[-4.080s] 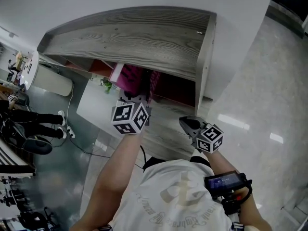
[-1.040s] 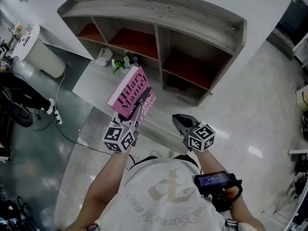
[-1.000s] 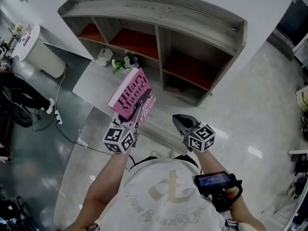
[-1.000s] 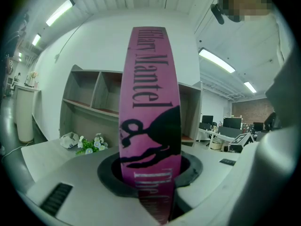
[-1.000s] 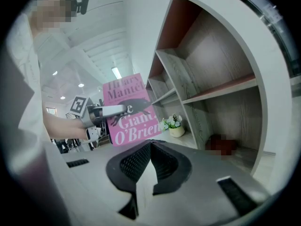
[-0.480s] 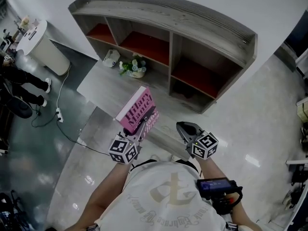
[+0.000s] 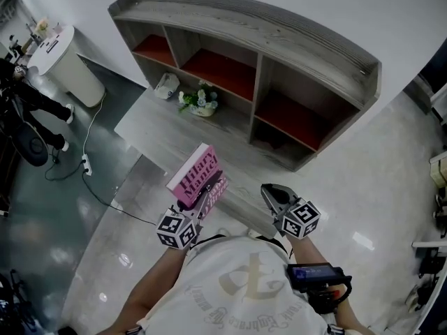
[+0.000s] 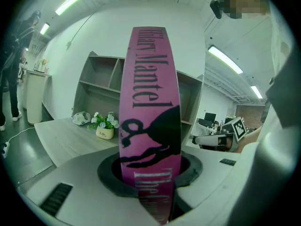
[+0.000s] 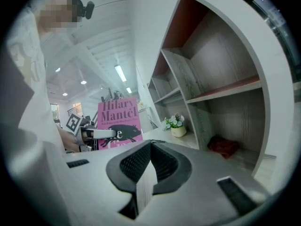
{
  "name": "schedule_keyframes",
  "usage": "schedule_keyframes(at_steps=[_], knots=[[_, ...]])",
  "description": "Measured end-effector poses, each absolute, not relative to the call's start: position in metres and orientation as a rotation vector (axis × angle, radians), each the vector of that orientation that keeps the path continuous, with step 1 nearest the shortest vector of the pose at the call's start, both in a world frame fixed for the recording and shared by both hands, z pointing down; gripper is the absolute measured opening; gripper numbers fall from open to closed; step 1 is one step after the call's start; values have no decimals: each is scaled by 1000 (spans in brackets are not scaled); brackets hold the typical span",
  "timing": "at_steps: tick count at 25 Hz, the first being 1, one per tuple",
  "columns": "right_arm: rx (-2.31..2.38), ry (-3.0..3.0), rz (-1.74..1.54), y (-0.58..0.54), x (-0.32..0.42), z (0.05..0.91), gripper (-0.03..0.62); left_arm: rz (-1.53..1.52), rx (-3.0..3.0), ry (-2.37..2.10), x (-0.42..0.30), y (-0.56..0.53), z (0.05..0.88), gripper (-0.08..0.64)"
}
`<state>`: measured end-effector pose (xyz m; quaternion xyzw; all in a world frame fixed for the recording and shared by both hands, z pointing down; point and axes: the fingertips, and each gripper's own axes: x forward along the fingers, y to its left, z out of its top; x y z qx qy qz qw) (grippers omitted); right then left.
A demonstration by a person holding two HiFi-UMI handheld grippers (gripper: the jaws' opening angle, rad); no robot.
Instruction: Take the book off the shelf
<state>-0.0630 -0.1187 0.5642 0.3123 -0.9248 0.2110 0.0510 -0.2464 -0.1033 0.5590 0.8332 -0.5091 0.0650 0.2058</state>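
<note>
Looks like an open office or lab: strip lights (image 8: 70,1) overhead, computer monitors (image 8: 209,119) at 3 o'clock, glossy floor (image 7: 363,180), grey cubby shelf (image 7: 244,18) at 12 o'clock.

The book (image 7: 194,175) is out of the shelf (image 7: 293,44) now; four seconds earlier it stood inside it. Carried by the left gripper (image 7: 207,195), it hangs well apart at the shelf's 7 o'clock, over the near edge of the table (image 7: 157,128). The shelf has dropped back toward 12 o'clock.
</note>
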Motion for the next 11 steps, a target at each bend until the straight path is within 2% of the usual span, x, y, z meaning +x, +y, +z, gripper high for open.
schedule_keyframes(at_steps=[11], knots=[[938, -2816, 629, -115, -65, 565, 3, 168, 2340, -1393, -239, -105, 558, 156]])
